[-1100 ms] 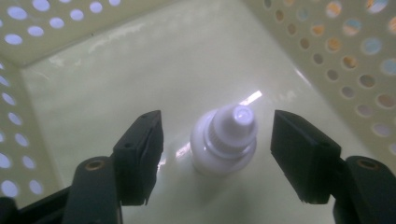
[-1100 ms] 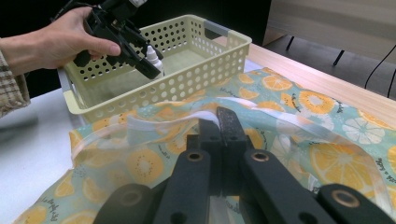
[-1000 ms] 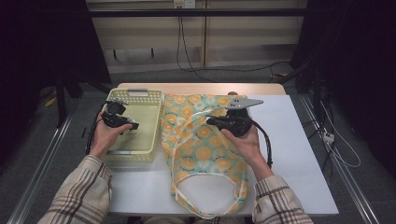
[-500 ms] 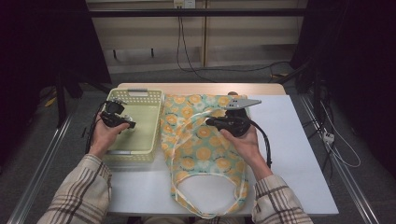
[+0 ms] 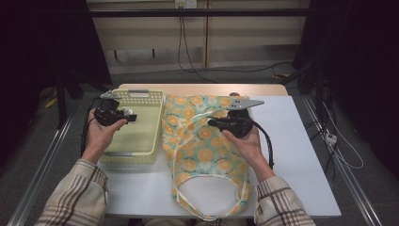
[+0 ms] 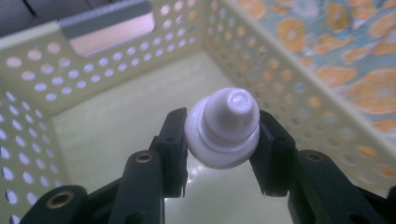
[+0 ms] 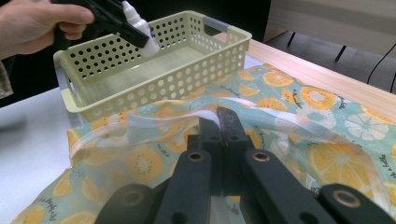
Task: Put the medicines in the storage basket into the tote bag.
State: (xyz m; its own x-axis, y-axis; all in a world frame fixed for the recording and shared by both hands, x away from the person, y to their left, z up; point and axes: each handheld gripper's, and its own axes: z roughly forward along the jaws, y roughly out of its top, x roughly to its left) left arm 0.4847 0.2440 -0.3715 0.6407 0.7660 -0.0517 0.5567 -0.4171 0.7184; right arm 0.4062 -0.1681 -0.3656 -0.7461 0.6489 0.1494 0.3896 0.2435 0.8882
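Left tongs (image 6: 219, 135) clamped on small white plastic bottle (image 6: 223, 128), cap pointing away, over pale yellow perforated basket (image 5: 150, 101); right tongs (image 7: 218, 122) pinched together on citrus-print fabric bag (image 5: 207, 141), centre frame.

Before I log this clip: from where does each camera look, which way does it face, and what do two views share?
High view: above the person's side, facing forward and down on the table; forearms, hands, left gripper and right gripper show.
Left gripper view: rides the left gripper, looking into the yellow basket past its jaws, shut on a white bottle.
Right gripper view: rides the right gripper, facing across the orange-print bag, its jaws shut on the bag's edge.
Shared: the gripper views both show basket, bottle and bag.
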